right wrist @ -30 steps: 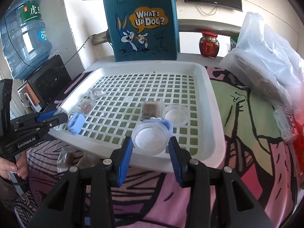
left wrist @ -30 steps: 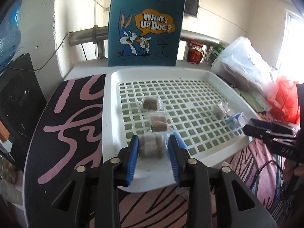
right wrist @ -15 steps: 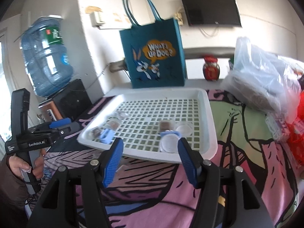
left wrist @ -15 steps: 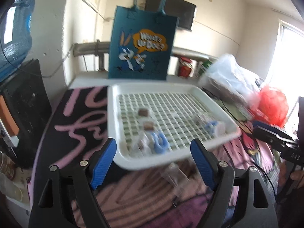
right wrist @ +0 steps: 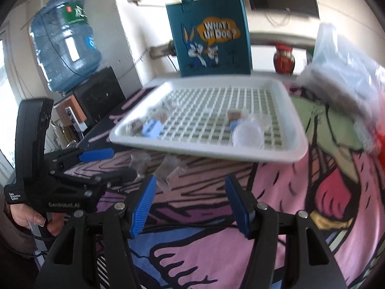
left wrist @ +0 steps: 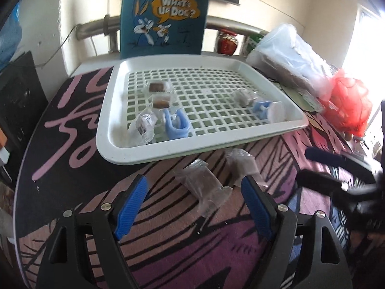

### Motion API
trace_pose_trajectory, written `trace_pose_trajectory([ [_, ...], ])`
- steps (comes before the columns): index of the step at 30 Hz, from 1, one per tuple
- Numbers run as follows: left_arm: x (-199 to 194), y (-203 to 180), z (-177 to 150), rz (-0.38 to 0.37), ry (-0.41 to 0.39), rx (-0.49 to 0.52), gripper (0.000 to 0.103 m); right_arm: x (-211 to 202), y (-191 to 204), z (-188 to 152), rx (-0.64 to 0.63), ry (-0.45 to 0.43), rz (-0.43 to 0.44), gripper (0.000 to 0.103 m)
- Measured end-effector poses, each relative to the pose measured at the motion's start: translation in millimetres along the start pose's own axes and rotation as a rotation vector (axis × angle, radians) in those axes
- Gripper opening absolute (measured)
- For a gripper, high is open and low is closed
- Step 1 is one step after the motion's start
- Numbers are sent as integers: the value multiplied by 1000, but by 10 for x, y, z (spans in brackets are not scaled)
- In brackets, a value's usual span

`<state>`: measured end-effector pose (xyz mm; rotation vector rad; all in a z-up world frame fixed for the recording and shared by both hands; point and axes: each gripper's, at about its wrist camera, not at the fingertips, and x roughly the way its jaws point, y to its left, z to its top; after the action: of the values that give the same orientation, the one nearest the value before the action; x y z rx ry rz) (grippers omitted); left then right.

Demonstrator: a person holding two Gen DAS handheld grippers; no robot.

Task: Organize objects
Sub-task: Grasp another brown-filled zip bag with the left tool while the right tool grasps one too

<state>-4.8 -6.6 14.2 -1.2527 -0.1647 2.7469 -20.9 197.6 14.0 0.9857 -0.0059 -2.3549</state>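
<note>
A white slotted tray [left wrist: 120,149] [right wrist: 204,149] lies on the patterned cloth. It holds several clear-wrapped brown snacks [left wrist: 157,87], a blue clip [left wrist: 175,126], another blue piece [left wrist: 261,109] and a clear round lid [right wrist: 247,136]. Two clear snack packets [left wrist: 207,186] [left wrist: 243,166] lie on the cloth in front of the tray. My left gripper [left wrist: 195,204] is open and empty, with the nearer packet between its fingers. My right gripper [right wrist: 190,200] is open and empty above the cloth, with the packets [right wrist: 168,168] just left of and beyond it.
A blue "What's Up Doc?" tote bag [left wrist: 166,16] stands behind the tray. Plastic bags [left wrist: 288,57] and a red bag [left wrist: 349,106] crowd the right side. A water jug [right wrist: 65,41] and black box [right wrist: 101,91] stand at the left.
Both grippers let go of their items in the tray, opened and drew back. The left one has come down around a packet on the cloth.
</note>
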Motion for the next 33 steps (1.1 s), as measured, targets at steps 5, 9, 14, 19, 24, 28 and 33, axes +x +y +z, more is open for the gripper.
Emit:
trace_pose_trajectory([
  [5,92,23,2,18,7,-17,71,82,20,-34,8,34,-3,58],
  [9,162,-2,-1,10,22,-1,43,164,73,-4,20,48,10,57],
  [14,121,-17,-34,-5,23,24,25,307,166,55,46,71,45,53],
  [19,35,93,-88,10,10,-5,25,471,286,109,33,94,33,50],
  [24,-1,134,-106,-2,-6,-19,25,628,280,98,34,120,5,37],
  [28,-37,123,-104,0,-22,-15,25,546,252,62,28,114,3,25],
  [33,-82,42,-153,-17,-20,12,25,356,255,-43,-7,98,1,24],
])
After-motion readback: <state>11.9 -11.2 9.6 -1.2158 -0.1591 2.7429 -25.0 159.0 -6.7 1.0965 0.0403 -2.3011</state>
